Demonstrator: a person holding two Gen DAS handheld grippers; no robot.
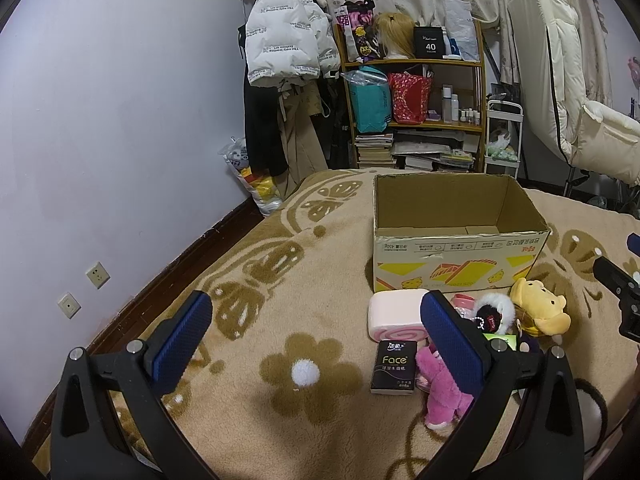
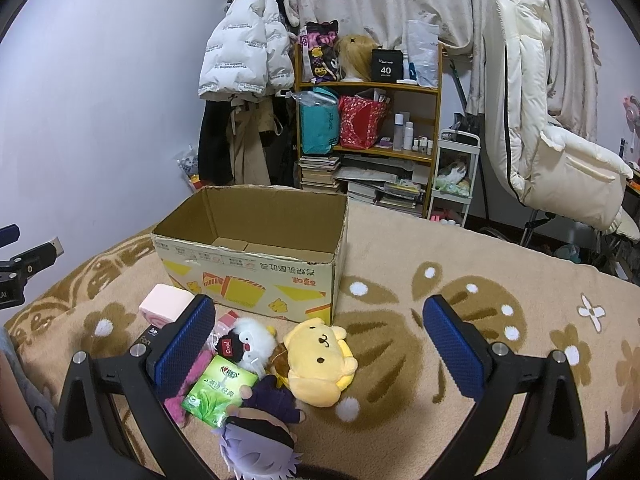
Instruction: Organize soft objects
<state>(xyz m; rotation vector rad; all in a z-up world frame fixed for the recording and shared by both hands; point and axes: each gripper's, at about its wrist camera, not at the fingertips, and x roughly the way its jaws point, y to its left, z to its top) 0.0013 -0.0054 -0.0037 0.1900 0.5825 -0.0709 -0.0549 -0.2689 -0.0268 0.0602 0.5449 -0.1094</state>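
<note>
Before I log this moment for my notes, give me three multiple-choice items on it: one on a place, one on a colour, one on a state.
1. Where does the yellow plush lie?
A. inside the cardboard box
B. on the blanket in front of the cardboard box
C. on the shelf

2. What colour is the tissue pack marked "Face"?
A. black
B. green
C. pink

3. How is the cardboard box now?
A. taped shut
B. open and packed with toys
C. open, with no toys seen inside

Answers:
1 B: it lies on the blanket, near the box's front corner.
2 A: its wrapper is black with pale lettering.
3 C: the top is open, and the part of the floor that shows is bare cardboard.
</note>
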